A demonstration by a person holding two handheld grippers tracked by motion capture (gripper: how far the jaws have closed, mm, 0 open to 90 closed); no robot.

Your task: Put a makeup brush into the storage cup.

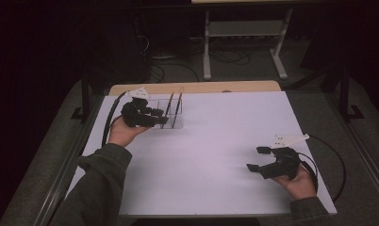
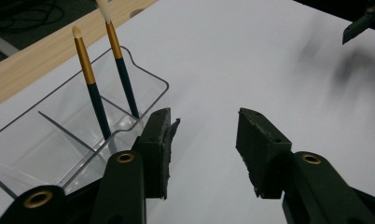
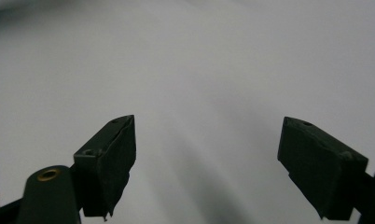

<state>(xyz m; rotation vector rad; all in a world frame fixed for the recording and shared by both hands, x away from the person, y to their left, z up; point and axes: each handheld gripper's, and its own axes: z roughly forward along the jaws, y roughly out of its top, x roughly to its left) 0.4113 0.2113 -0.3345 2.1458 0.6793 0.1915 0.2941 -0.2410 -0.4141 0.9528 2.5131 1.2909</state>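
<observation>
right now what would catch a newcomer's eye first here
Two gold-and-navy brushes stand tilted in a clear divided holder at the white table's far left. The left gripper hangs open beside it, holding nothing. The right gripper hangs open over bare table at the near right.

The room is dim; the far floor and both sides sink into near black, while the white table (image 1: 216, 141) catches soft overhead light. Faint blurred shadows spread on it near the right gripper (image 1: 260, 162). The right gripper view is hazy and soft.
</observation>
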